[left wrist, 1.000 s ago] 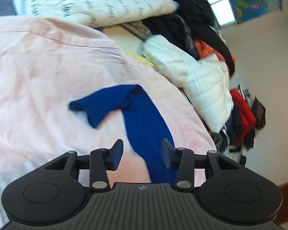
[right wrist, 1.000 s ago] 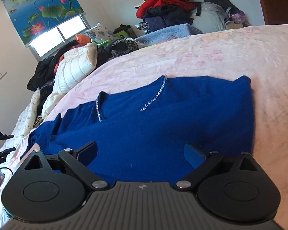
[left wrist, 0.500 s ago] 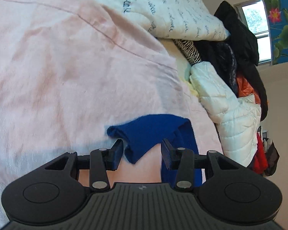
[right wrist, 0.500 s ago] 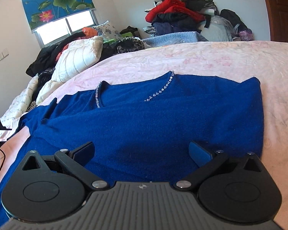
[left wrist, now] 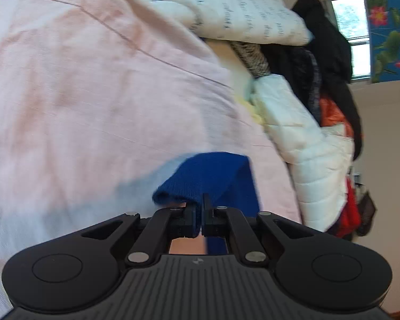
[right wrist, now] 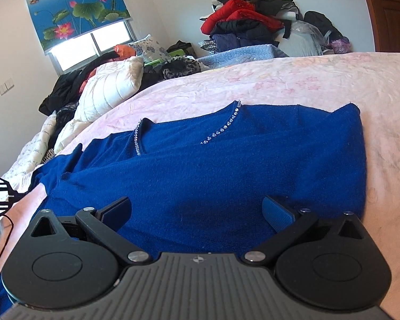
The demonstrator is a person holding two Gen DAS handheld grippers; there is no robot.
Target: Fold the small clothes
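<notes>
A royal-blue knit sweater (right wrist: pixel 226 165) with a beaded neckline lies spread on the pink bedsheet (right wrist: pixel 293 80). In the left wrist view its sleeve cuff (left wrist: pixel 200 178) is pinched between my left gripper's (left wrist: pixel 200 210) shut jaws, the sleeve bending back toward the body. My right gripper (right wrist: pixel 197 210) is open wide and empty, hovering low over the sweater's lower body, fingers spread either side of the cloth. The left gripper's edge (right wrist: pixel 0 194) shows at the far left of the right wrist view.
A white quilted jacket (left wrist: pixel 306 138), dark clothes (left wrist: pixel 330 61) and a printed pillow (left wrist: pixel 226 5) lie along the bed's far side. A heap of red and black clothes (right wrist: pixel 248 26) sits by the wall. A wooden door (right wrist: pixel 392 10) is at right.
My left gripper moved onto the sleeve cuff and closed on it; it was open before. My right gripper stayed open and shifted slightly over the sweater's body.
</notes>
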